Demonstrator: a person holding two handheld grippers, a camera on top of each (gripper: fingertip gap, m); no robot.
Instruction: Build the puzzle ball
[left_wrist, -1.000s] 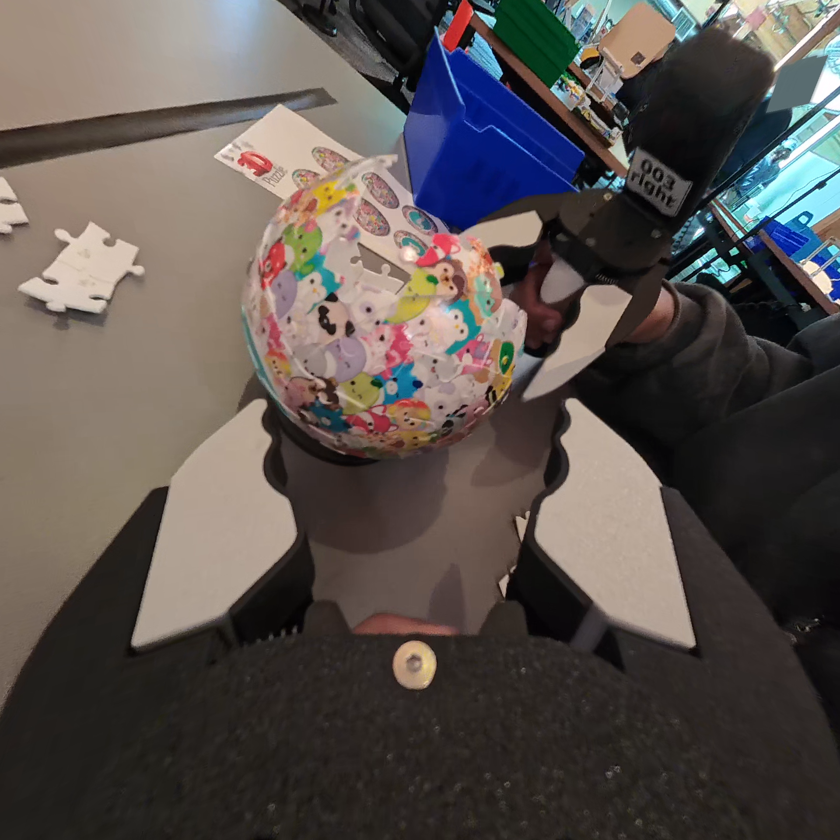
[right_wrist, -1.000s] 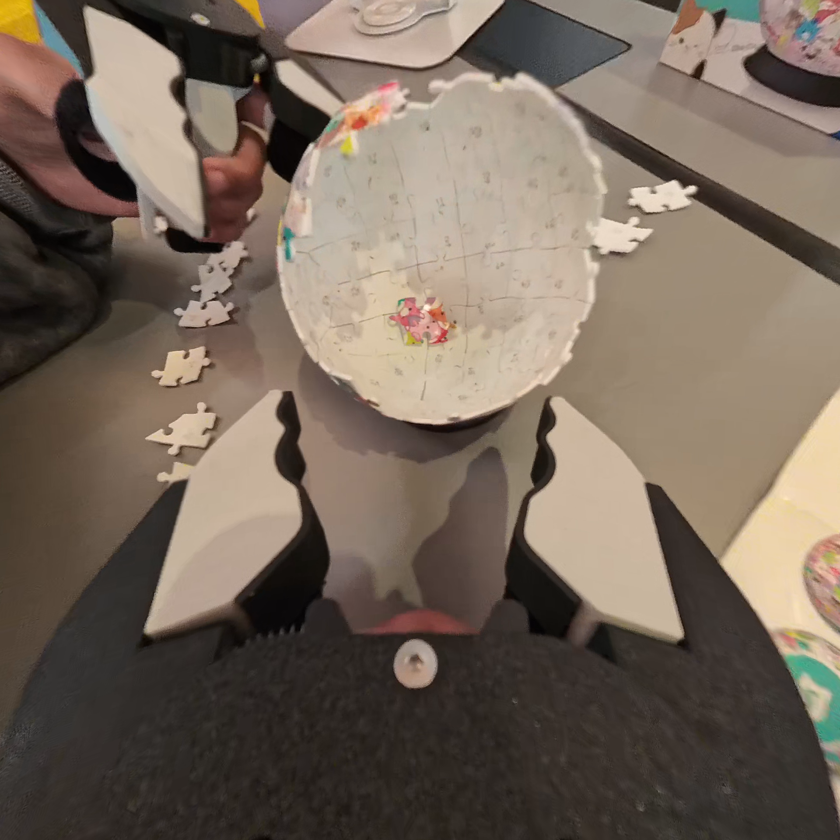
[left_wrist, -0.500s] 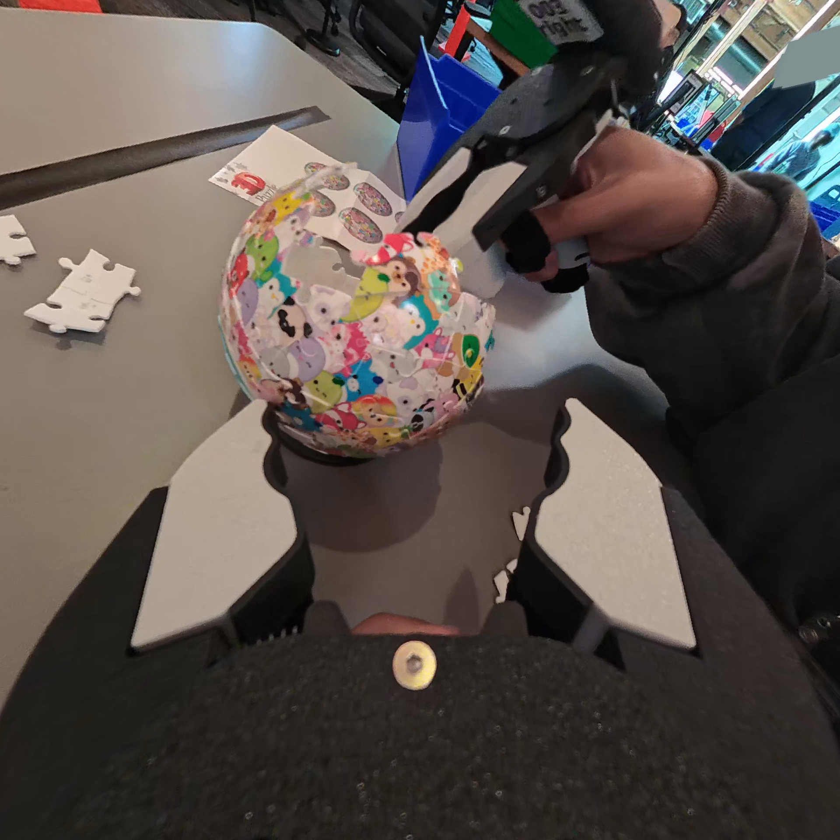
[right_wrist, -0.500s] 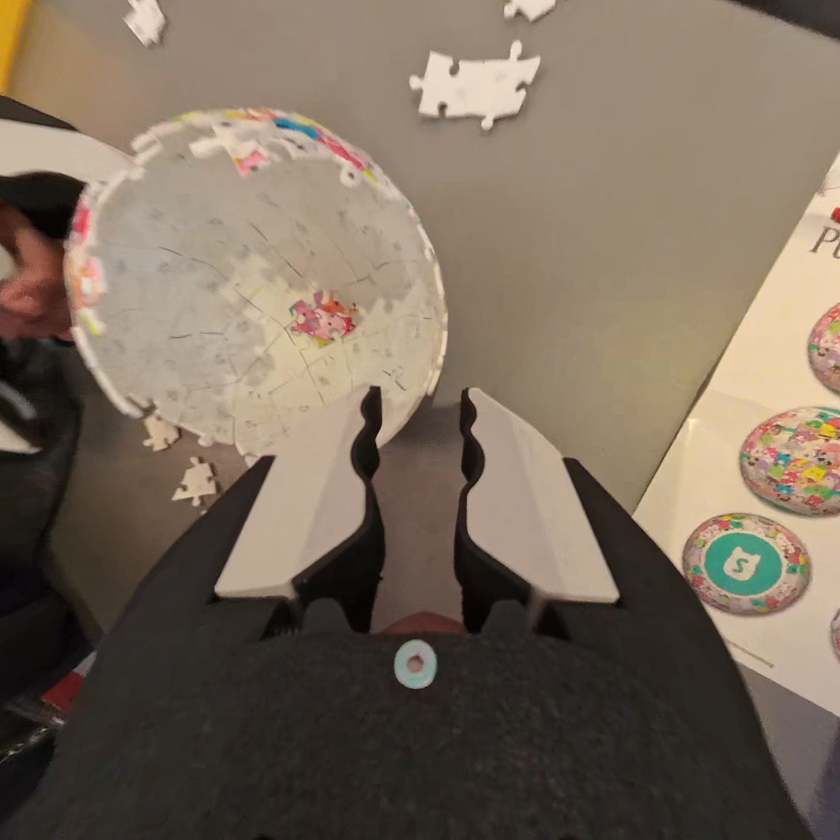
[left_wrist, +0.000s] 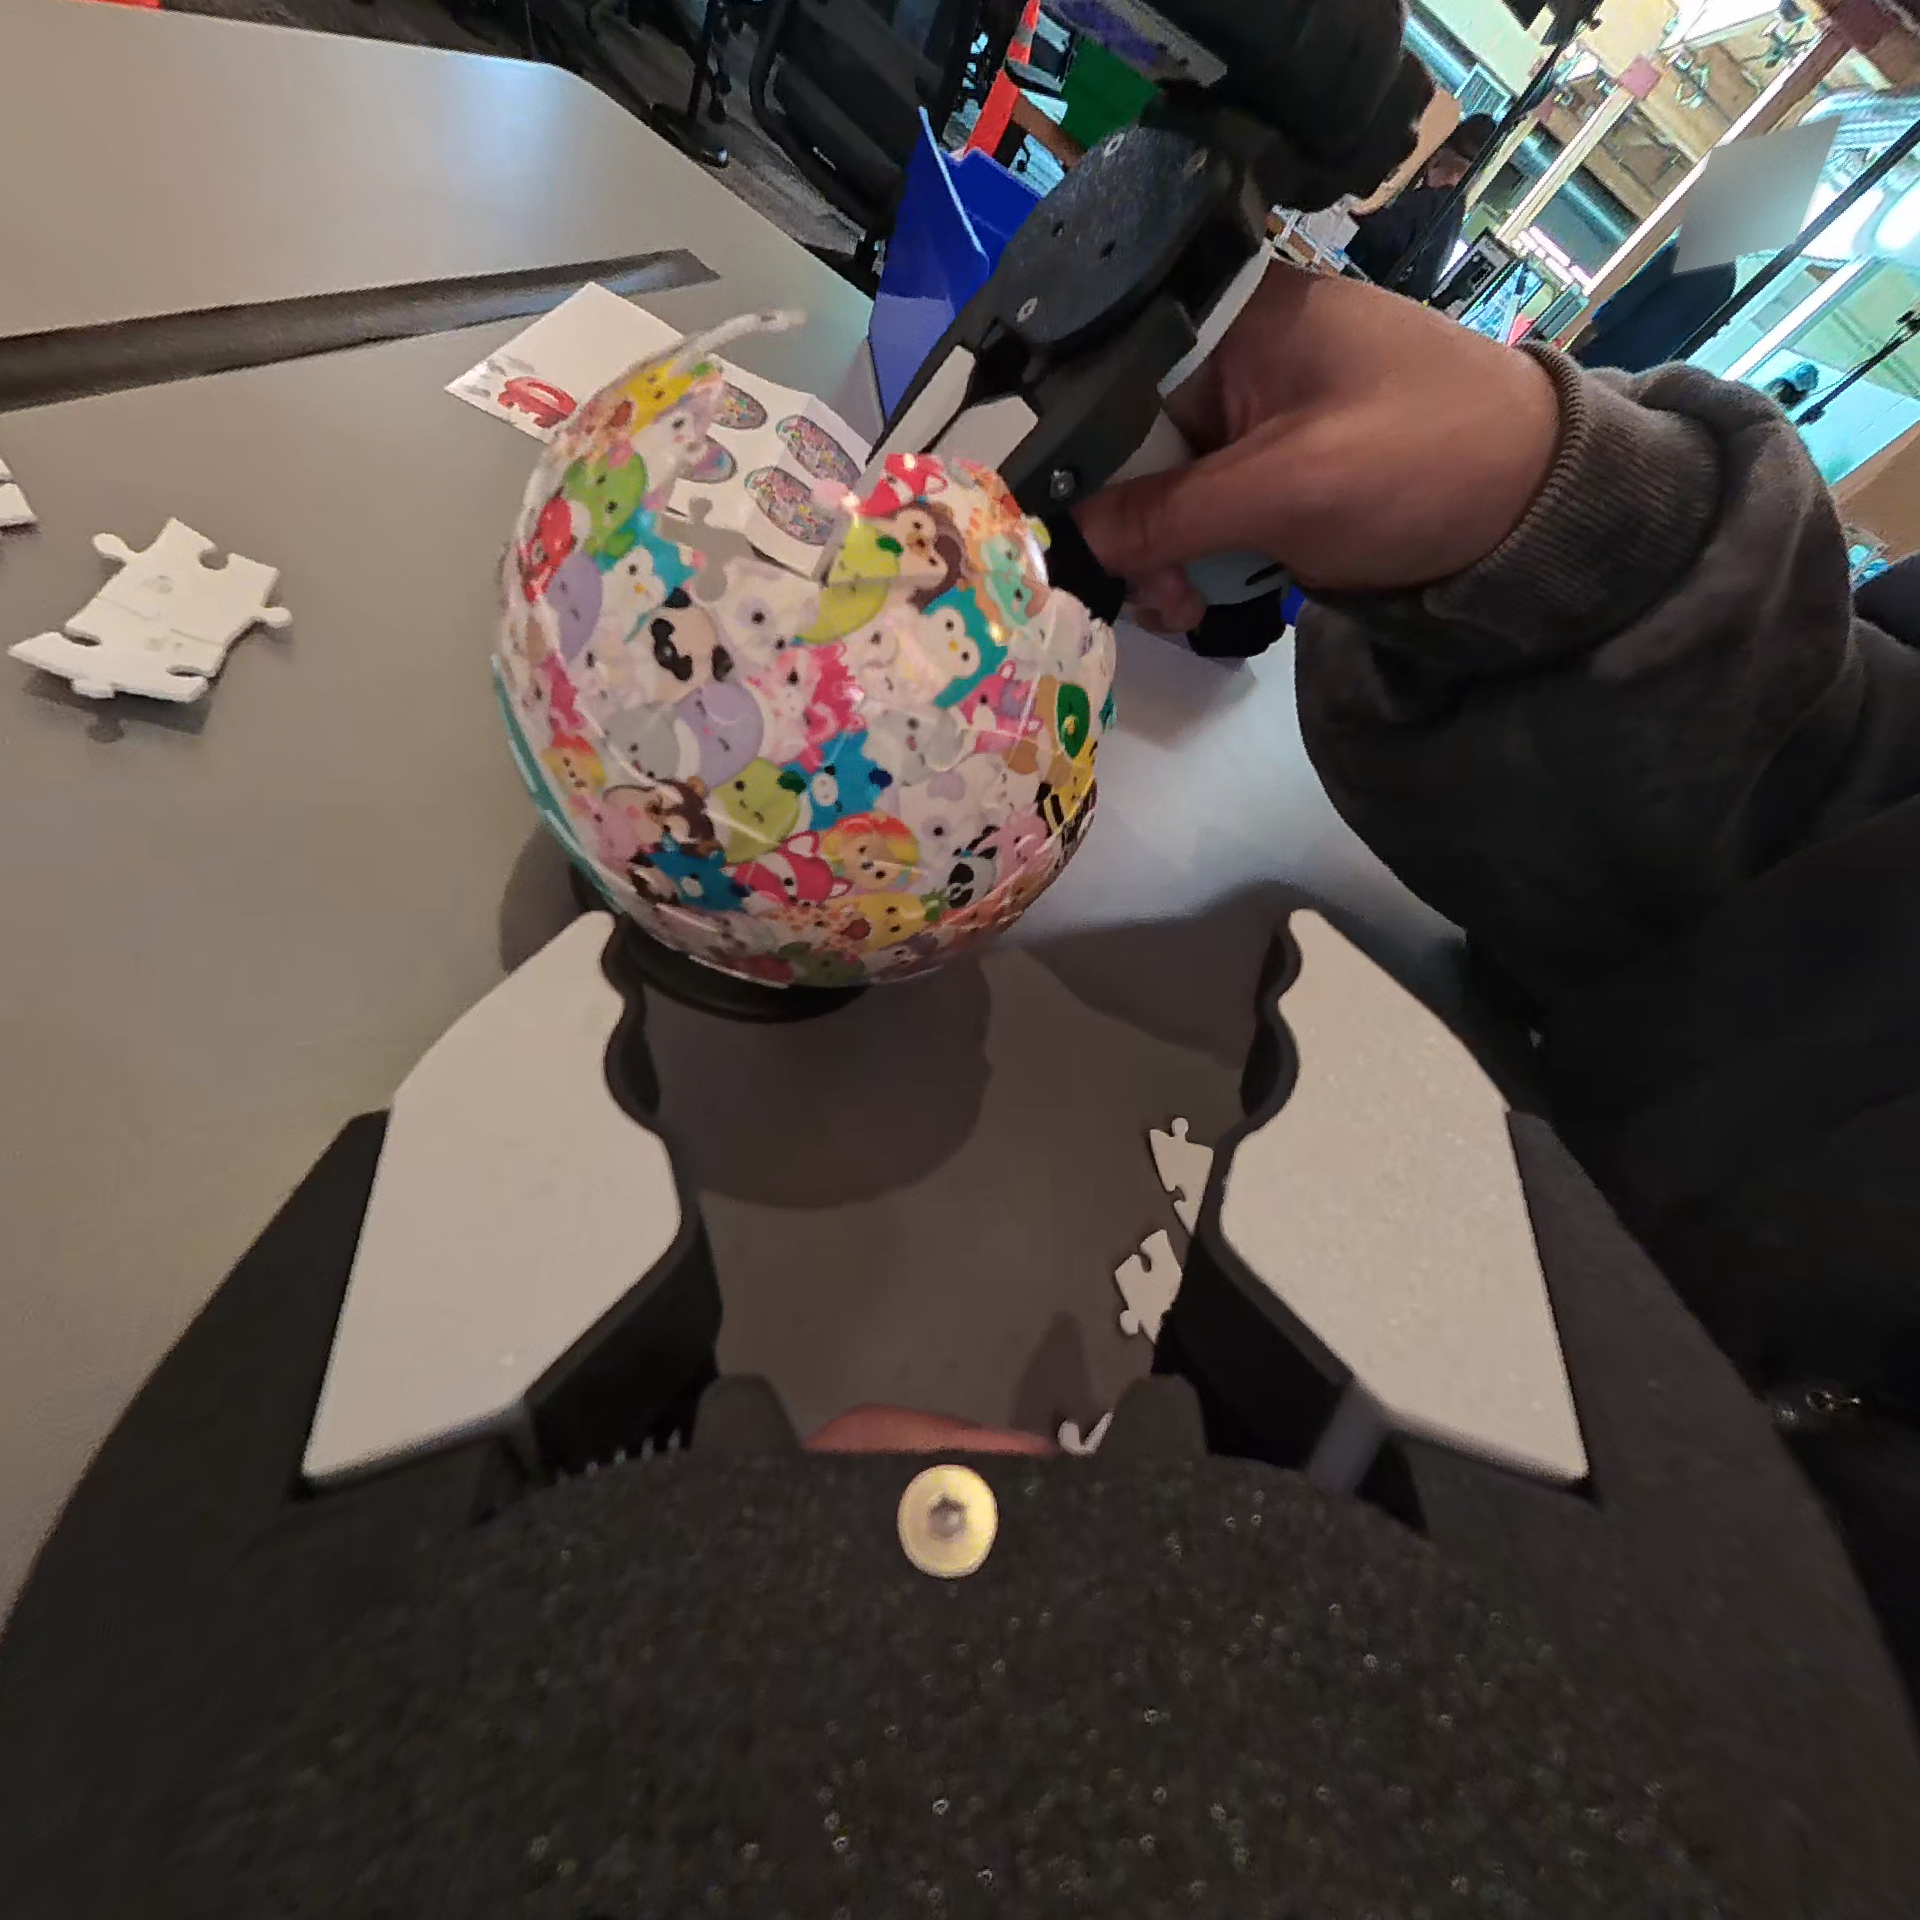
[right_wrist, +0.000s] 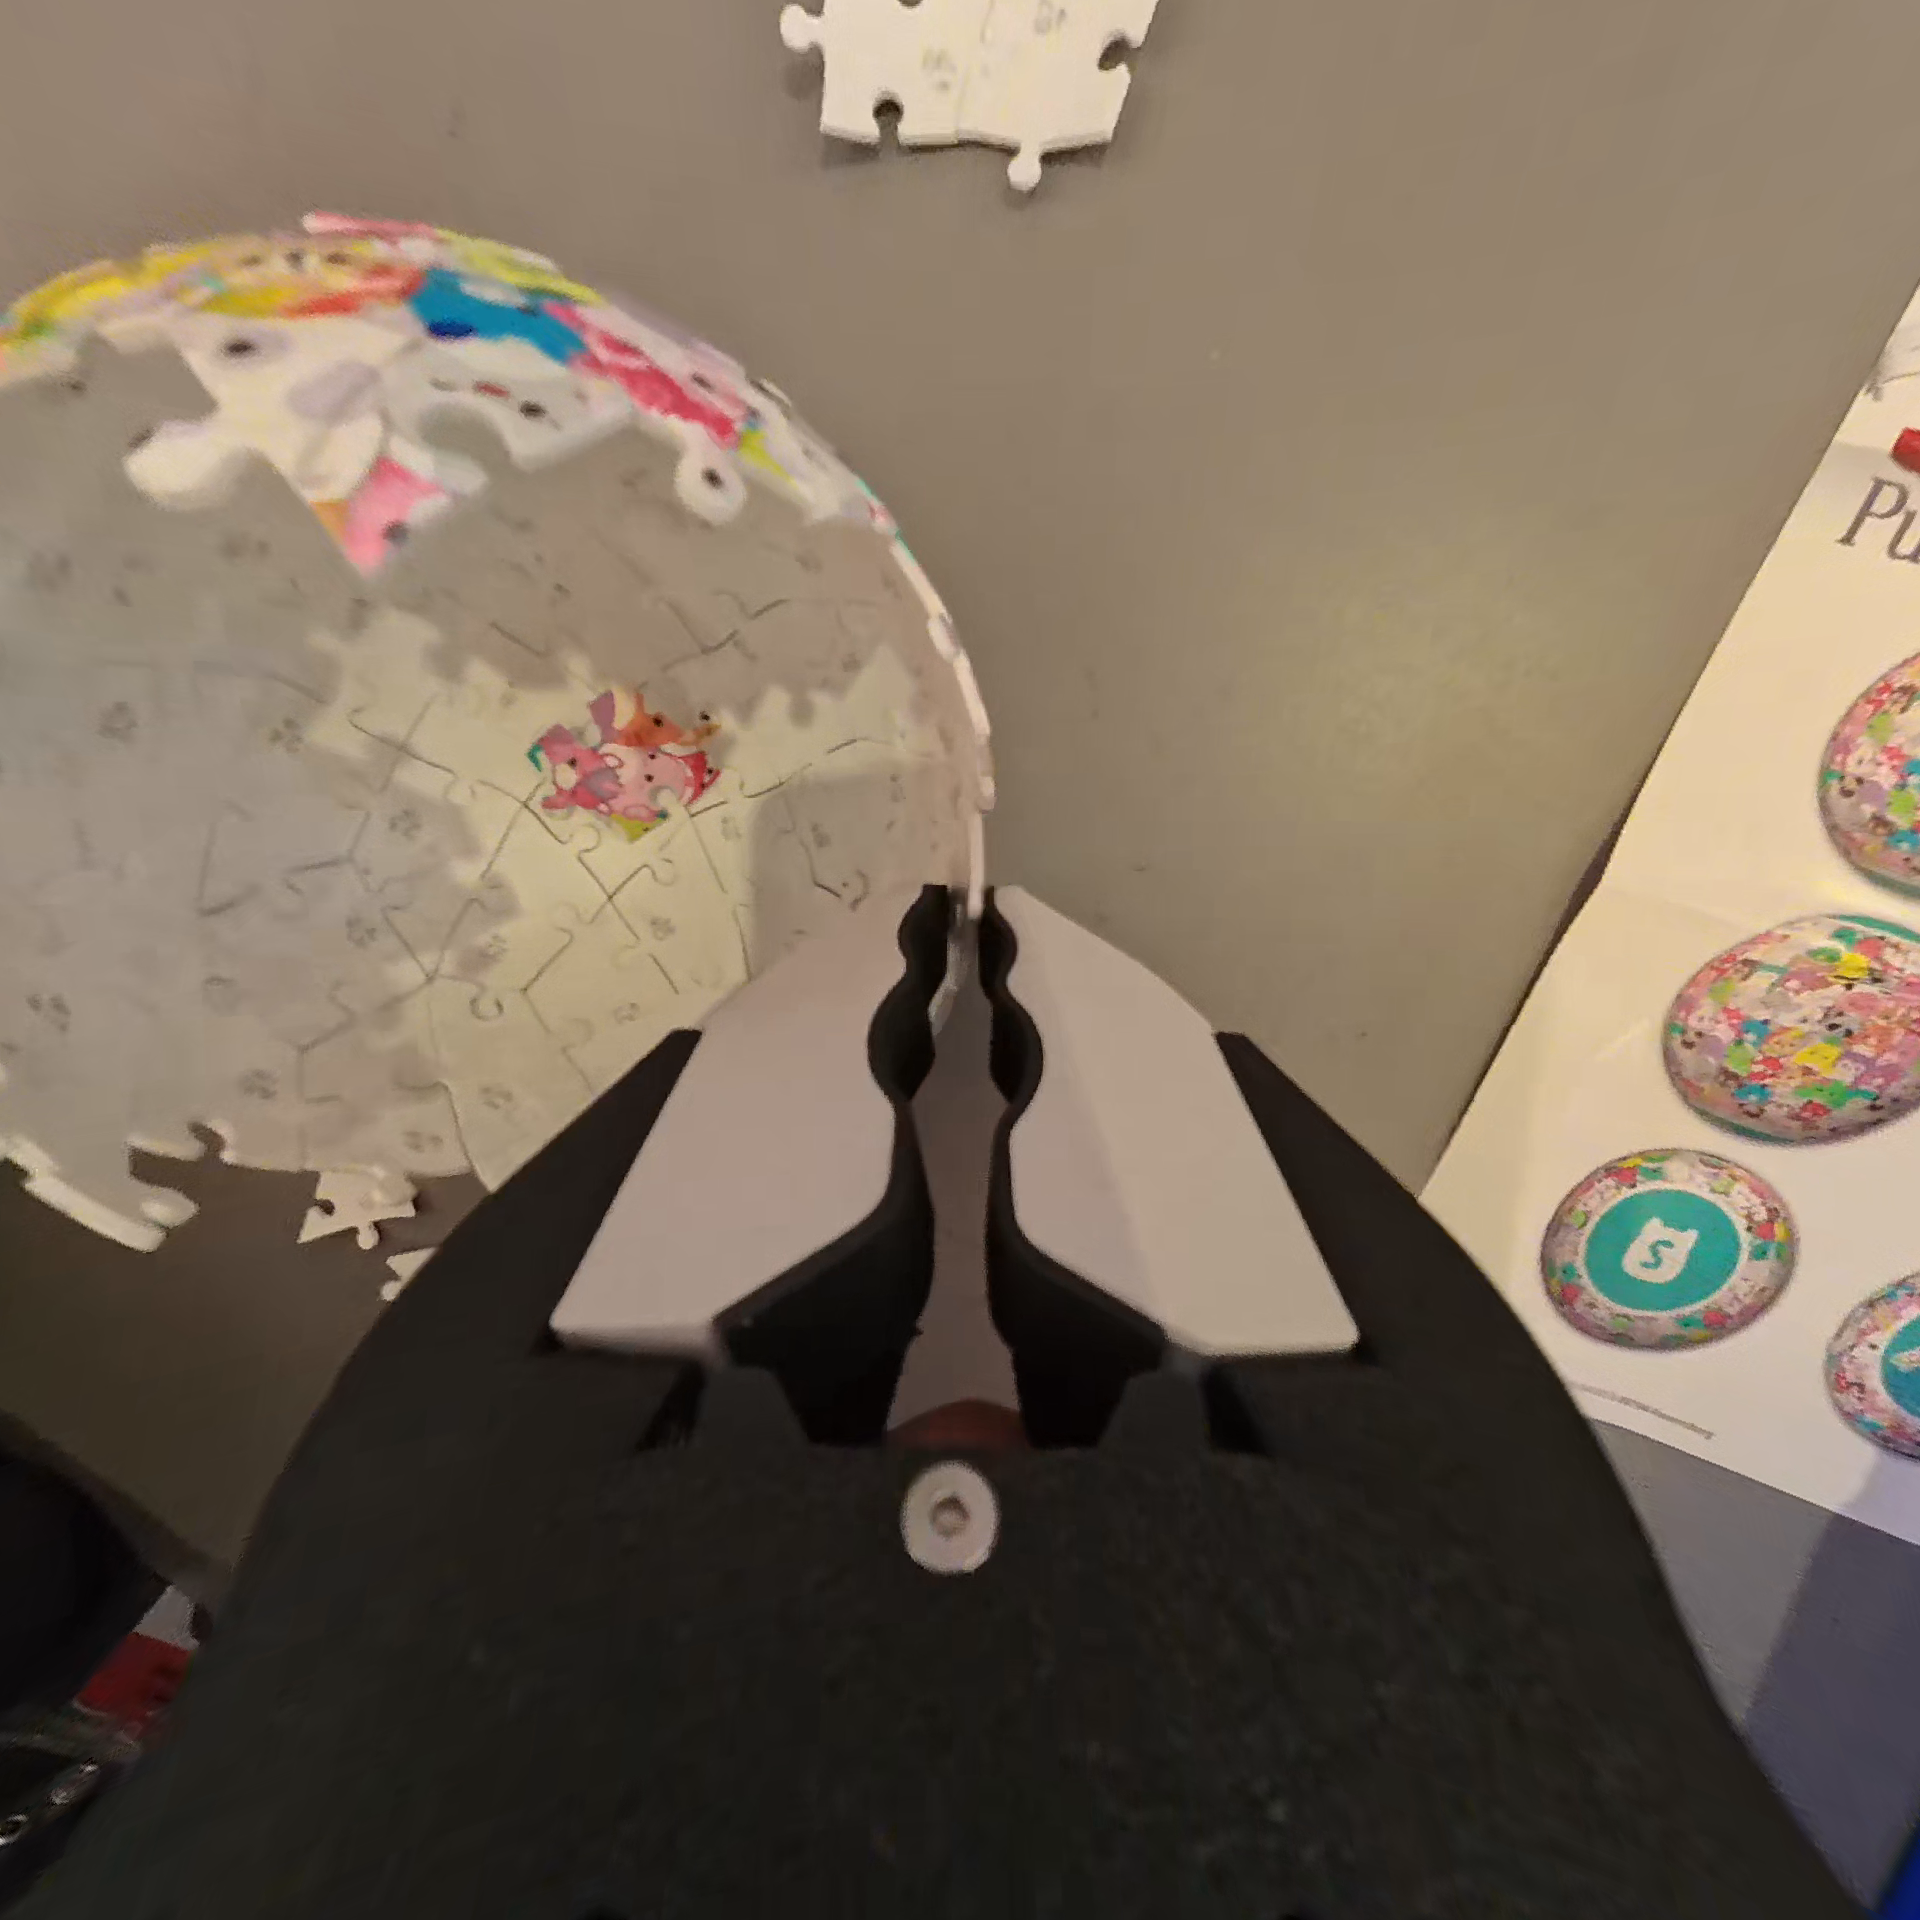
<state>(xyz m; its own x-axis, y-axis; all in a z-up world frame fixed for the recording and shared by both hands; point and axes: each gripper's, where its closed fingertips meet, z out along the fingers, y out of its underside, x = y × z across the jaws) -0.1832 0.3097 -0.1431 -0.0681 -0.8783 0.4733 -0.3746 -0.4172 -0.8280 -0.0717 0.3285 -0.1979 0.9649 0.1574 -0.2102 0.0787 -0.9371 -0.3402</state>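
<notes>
Right hand-held gripper (right_wrist: 961, 914) has swung over the ball (left_wrist: 805, 707) and pinched its jaws onto the shell's rim; left hand-held gripper (left_wrist: 940, 1023) hangs apart near the ball, on its stand on the counter (left_wrist: 260, 883). Steadied, I judge, for fitting.

The left gripper (left_wrist: 940, 1039) gapes empty before the ball (left_wrist: 805, 717); the right gripper (left_wrist: 873, 509) seems to pinch its upper rim.
</notes>
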